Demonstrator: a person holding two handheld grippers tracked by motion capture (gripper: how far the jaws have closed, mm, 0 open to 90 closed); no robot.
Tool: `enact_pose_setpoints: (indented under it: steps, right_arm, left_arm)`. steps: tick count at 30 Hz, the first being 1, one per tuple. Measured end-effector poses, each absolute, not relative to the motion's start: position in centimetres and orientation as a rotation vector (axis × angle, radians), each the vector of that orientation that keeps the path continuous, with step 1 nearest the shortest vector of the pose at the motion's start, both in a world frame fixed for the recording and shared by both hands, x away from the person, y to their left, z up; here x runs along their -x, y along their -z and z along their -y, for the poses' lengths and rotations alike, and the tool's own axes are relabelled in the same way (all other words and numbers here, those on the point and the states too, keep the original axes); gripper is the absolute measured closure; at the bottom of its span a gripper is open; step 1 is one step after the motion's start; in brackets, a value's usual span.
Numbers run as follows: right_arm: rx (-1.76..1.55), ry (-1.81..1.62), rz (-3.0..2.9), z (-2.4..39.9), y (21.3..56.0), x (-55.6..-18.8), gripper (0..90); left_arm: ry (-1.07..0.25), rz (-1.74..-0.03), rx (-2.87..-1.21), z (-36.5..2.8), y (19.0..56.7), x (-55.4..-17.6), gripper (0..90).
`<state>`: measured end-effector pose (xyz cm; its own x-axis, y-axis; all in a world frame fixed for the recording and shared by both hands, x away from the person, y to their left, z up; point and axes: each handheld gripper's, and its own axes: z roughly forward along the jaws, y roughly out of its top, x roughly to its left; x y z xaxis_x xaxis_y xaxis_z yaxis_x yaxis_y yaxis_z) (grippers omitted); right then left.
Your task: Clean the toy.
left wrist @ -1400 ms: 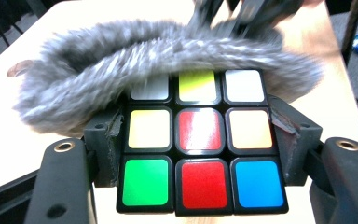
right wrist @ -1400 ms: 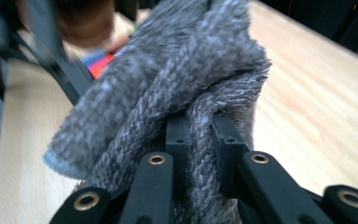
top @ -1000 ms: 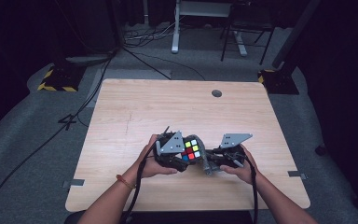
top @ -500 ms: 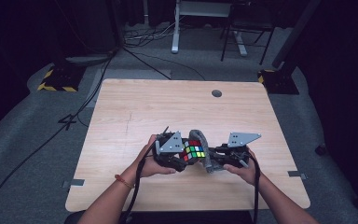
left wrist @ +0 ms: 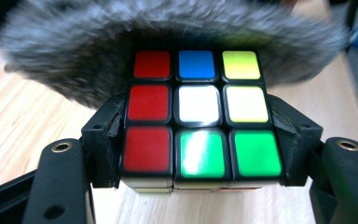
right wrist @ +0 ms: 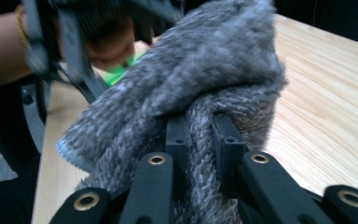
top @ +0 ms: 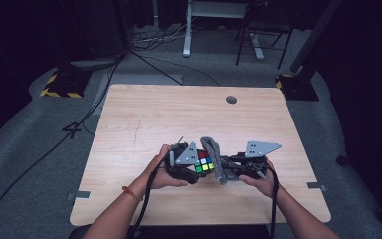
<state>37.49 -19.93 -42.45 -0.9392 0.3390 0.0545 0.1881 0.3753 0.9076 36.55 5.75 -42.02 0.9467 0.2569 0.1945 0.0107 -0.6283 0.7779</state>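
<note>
A Rubik's cube [left wrist: 198, 112] with red, white, green, blue and yellow squares sits clamped between the black jaws of my left gripper [left wrist: 198, 140], which is shut on it. From above the cube [top: 204, 161] shows near the table's front middle, held by the left gripper [top: 191, 163]. My right gripper [right wrist: 199, 140] is shut on a bunched grey fluffy cloth [right wrist: 200, 79]. That cloth [top: 216, 158] presses against the cube's right and far side, and its grey fringe [left wrist: 168, 28] arches over the cube's far edge. The right gripper [top: 234, 168] sits just right of the cube.
The light wooden table [top: 154, 119] has a round cable hole [top: 231, 99] at its back right. Both forearms come in from the front edge. Cables [top: 79, 124] and chair legs [top: 258, 45] lie on the dark floor beyond the table.
The grey cloth in the right gripper has moved left and up against the cube; a second ago it was apart from it. Both hands stay at about the same place.
</note>
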Motion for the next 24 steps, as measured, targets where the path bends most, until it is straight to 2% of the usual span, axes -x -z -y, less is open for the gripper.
enact_pose_setpoints:
  steps: [8,16,24]
  right_arm:
    - [-0.474,-1.53,-2.492,19.7,42.2,-37.3,79.7]
    - [-0.493,-1.386,-2.592,18.8,44.0,-37.7,79.7]
    - [-0.467,-1.403,-2.631,18.6,44.1,-37.6,79.6]
  left_arm:
    - [-0.336,-0.193,-2.201,-5.9,41.4,-36.6,33.2]
    - [-0.323,-0.203,-2.15,-6.7,40.9,-36.7,33.3]
    - [-0.317,-0.22,-2.112,-7.5,40.6,-37.0,33.3]
